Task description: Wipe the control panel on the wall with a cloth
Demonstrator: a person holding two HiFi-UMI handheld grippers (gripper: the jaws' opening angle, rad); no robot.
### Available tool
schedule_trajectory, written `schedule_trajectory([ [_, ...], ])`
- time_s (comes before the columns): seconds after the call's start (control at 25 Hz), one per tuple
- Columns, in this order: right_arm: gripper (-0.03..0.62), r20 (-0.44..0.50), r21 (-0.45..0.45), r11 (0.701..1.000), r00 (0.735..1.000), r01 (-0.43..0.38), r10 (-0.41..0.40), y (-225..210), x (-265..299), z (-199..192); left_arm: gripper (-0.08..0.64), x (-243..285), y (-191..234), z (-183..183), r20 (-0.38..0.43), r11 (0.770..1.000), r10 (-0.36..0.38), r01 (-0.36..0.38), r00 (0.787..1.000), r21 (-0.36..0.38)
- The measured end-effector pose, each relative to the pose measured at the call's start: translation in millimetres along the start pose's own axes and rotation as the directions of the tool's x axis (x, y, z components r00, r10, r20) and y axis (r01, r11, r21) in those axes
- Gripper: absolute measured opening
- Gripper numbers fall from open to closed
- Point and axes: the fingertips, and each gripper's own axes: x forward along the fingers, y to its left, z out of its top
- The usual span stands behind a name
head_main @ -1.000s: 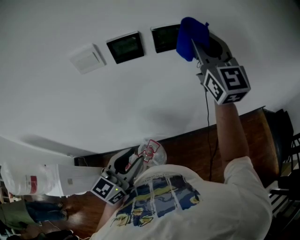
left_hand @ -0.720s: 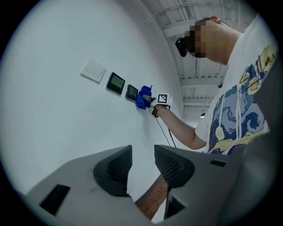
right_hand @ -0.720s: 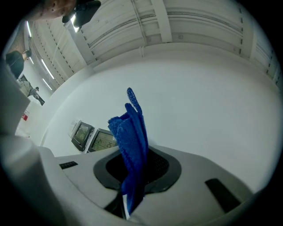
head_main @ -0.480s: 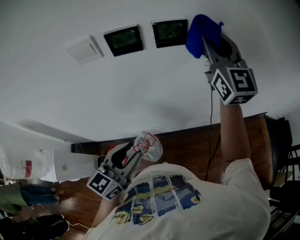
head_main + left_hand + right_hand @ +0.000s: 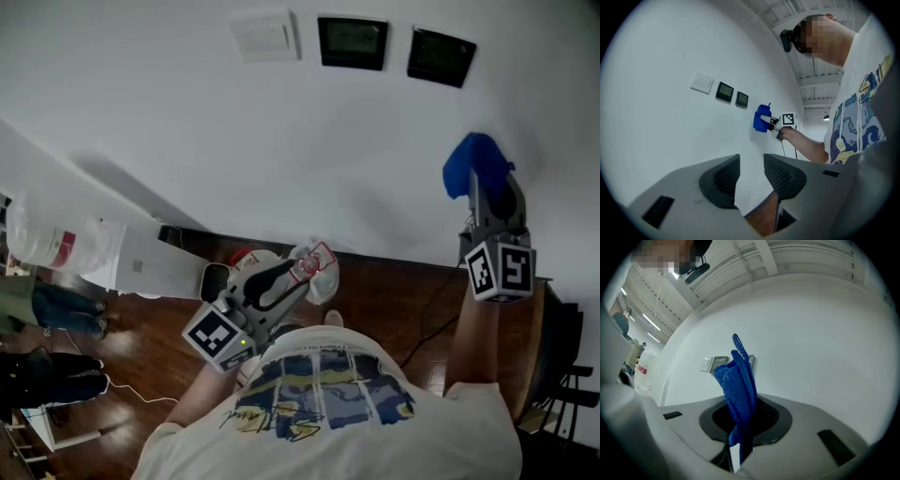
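Note:
Two dark control panels [image 5: 352,42] [image 5: 442,56] sit on the white wall beside a white switch plate [image 5: 265,36]. My right gripper [image 5: 480,192] is shut on a blue cloth [image 5: 473,161], held off the wall below and right of the panels. The right gripper view shows the cloth [image 5: 738,380] standing up from the right gripper [image 5: 740,427], partly hiding the panels [image 5: 751,361]. My left gripper [image 5: 298,274] hangs low at the person's waist. Its fingers [image 5: 724,180] stand apart with nothing between them. The left gripper view shows the panels [image 5: 724,92] and the cloth [image 5: 761,119].
A crumpled clear plastic bag with red print [image 5: 317,267] shows just past the left gripper's tip. A white bag [image 5: 56,239] and a white box [image 5: 141,262] stand at the left wall. A black chair [image 5: 562,356] is at the right, a cable [image 5: 422,323] on the wood floor.
The right gripper with the blue cloth has come down from the right panel to well below it. The head view has swung, so the panels now sit higher. The left gripper stays low.

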Motion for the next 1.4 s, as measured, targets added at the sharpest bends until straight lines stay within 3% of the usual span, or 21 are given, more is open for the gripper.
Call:
schedule_trajectory([
  [0.44, 0.089, -0.131, 0.094, 0.983, 0.977, -0.157, 0.168, 150, -151, 6, 0.141, -91, -44, 2, 0.041, 0.998, -0.038, 0.036, 0.998, 0.047],
  [0.76, 0.089, -0.173, 0.131, 0.972, 0.961, -0.193, 0.214, 236, -261, 44, 0.141, -170, -101, -7, 0.078, 0.998, -0.048, 0.045, 0.996, 0.042],
  [0.96, 0.089, -0.148, 0.189, 0.967, 0.969, -0.169, 0.198, 254, -314, 61, 0.141, -195, -134, -23, 0.067, 0.998, -0.049, 0.047, 0.997, 0.041],
  [1.2, 0.087, -0.098, 0.245, 0.947, 0.966, -0.21, 0.239, 261, -339, 76, 0.141, -205, -171, -26, 0.063, 0.999, -0.037, 0.034, 0.997, 0.038],
  [1.4, 0.086, -0.089, 0.208, 0.955, 0.968, -0.211, 0.233, 237, -352, 95, 0.141, -192, -192, -11, 0.106, 1.0, -0.013, 0.014, 0.994, -0.011],
])
